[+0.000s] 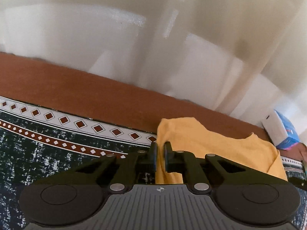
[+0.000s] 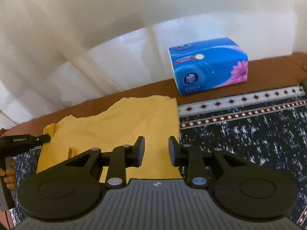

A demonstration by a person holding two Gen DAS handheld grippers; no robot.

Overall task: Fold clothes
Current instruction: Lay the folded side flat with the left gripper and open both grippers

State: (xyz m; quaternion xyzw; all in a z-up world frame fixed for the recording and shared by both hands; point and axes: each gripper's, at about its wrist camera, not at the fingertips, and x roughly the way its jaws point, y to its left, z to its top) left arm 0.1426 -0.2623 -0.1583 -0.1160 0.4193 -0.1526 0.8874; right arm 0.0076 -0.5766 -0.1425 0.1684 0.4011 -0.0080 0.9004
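From the left wrist, the left tongs (image 1: 160, 147) are clenched on the left edge of the yellow garment (image 1: 207, 140) lying on the patterned table (image 1: 48, 153), while from the right wrist the right tongs (image 2: 156, 145) hang released above that garment's right side, a blue tissue pack (image 2: 208, 65) beyond.

A dark speckled cloth (image 2: 249, 134) with a diamond-patterned border covers the tabletop (image 1: 76, 88), leaving a brown strip along the far edge. The yellow garment (image 2: 122, 122) lies across both; a blue tissue pack (image 2: 208, 65) sits on the strip.
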